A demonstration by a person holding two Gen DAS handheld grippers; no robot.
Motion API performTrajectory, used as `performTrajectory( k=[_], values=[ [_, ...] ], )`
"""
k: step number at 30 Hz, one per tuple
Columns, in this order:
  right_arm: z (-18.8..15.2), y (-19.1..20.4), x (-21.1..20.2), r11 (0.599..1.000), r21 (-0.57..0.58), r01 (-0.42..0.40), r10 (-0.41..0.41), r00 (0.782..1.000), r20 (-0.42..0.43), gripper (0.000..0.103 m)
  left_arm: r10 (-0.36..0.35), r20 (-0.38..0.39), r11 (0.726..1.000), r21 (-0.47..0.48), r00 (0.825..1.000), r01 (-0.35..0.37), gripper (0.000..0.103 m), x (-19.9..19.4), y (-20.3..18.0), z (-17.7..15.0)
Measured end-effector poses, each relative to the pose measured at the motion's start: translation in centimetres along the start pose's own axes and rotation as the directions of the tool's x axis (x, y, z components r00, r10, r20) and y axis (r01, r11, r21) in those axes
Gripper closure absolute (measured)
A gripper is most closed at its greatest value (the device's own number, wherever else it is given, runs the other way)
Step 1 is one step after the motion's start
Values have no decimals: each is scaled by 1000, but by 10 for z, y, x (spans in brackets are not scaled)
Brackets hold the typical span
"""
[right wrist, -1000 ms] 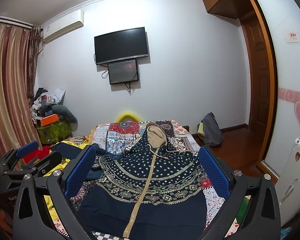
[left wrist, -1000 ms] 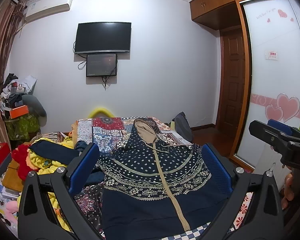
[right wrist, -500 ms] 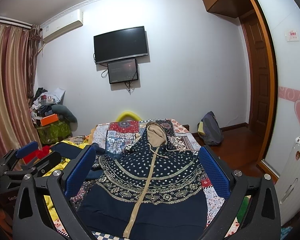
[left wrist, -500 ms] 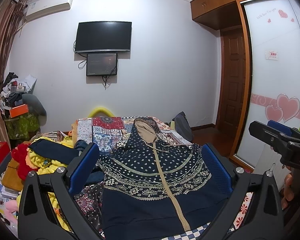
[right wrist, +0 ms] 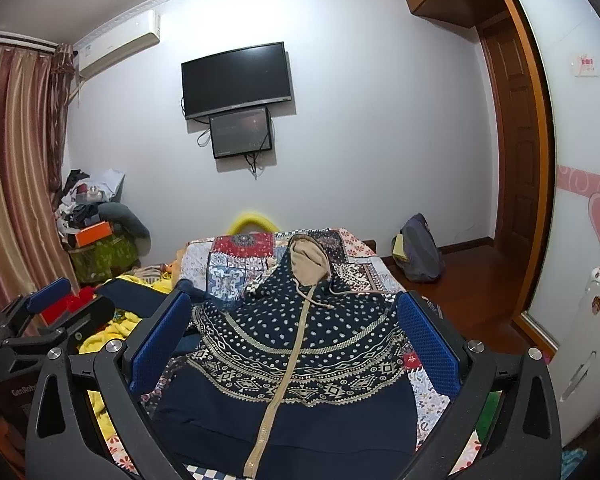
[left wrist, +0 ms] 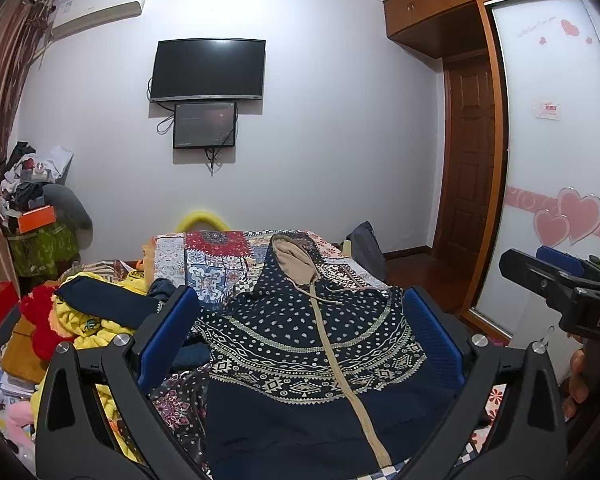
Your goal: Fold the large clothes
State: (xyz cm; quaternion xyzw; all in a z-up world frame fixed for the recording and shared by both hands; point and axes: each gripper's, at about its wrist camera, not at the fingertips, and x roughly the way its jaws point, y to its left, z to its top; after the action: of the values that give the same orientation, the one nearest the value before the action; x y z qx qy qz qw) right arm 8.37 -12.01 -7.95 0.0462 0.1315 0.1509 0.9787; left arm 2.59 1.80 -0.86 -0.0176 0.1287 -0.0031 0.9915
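**Hoodie spread flat, both claws held above it**

The navy patterned hoodie (left wrist: 300,344) lies front up on the bed (left wrist: 216,256), zip closed, its tan-lined hood pointing toward the far wall. It sits ahead of and below the left claw (left wrist: 300,336), framed between the spread blue pads. The right claw (right wrist: 296,332) hangs likewise, wide apart and holding nothing. A heap of yellow and red clothes (left wrist: 80,320) lies just left.
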Motion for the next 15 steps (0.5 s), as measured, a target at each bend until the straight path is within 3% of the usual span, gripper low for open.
performTrajectory(
  k=[8,12,15],
  values=[
    [3,-5,39,1000,9,6,-6,999,-36,0,46,-22,999,-19,999,-46,0,32,25,5],
    [7,-10,67,999,33,4,-2,999,-51,0,-19,-76,996,-84,997,13,0,60,52,8],
    [8,-13,94,999,41,11,-9,997,-72,0,15,-98,995,-101,995,-25,0,83,73,7]
  ],
)
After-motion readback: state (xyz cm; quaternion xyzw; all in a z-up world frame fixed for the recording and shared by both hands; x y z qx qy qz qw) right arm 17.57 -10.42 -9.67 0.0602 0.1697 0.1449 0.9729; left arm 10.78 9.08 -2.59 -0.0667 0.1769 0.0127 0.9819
